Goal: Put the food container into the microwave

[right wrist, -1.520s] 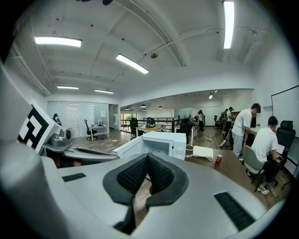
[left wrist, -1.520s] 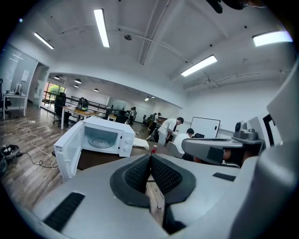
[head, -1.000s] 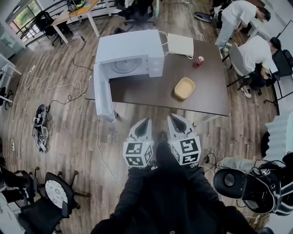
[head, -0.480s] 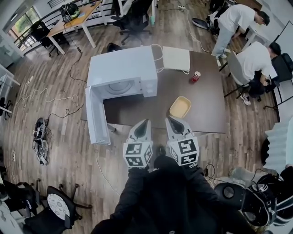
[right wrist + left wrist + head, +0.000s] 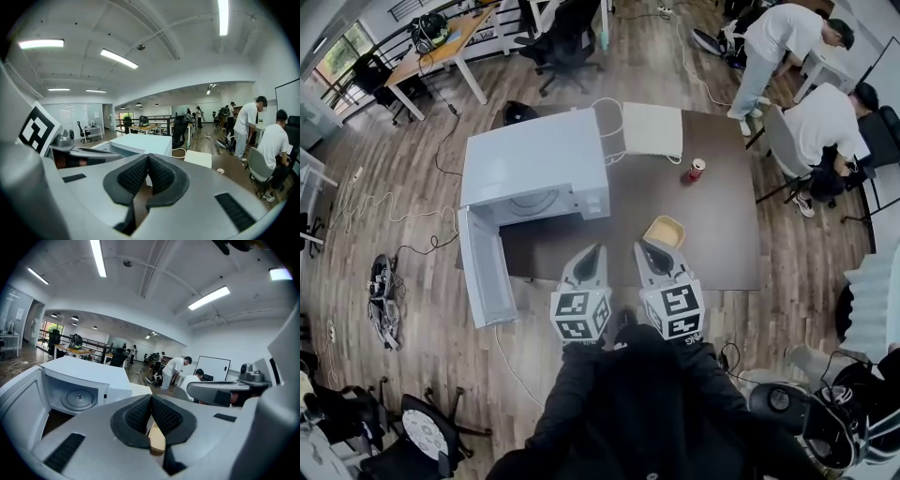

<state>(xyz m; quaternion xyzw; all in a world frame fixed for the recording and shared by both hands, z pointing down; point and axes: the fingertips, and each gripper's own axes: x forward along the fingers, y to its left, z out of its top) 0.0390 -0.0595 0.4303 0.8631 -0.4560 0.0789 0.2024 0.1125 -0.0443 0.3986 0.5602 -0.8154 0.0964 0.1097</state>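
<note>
Room: open office with a wood floor (image 5: 412, 244); a dark brown table (image 5: 722, 234) stands in the middle.
Left fingers: black ribbed pads (image 5: 136, 416) meet at the tips, with nothing held between them.
Right fingers: pads (image 5: 133, 177) also closed tip to tip, empty.
Left gripper (image 5: 592, 251): over the table's near edge, pointing toward the microwave's open front.
Right gripper (image 5: 649, 247): just beside the left one, its tip near the container.
Food container (image 5: 665, 232): tan, shallow, on the table just beyond the right gripper and right of the microwave; not touched.
Microwave (image 5: 534, 159): white, on the table's left part, glass plate (image 5: 77, 399) visible inside.
Door (image 5: 483, 267): swung open, reaching past the near edge.
Farther off: red can (image 5: 695, 170), flat white box (image 5: 652, 129), two people (image 5: 811, 103) in white shirts at the right.
</note>
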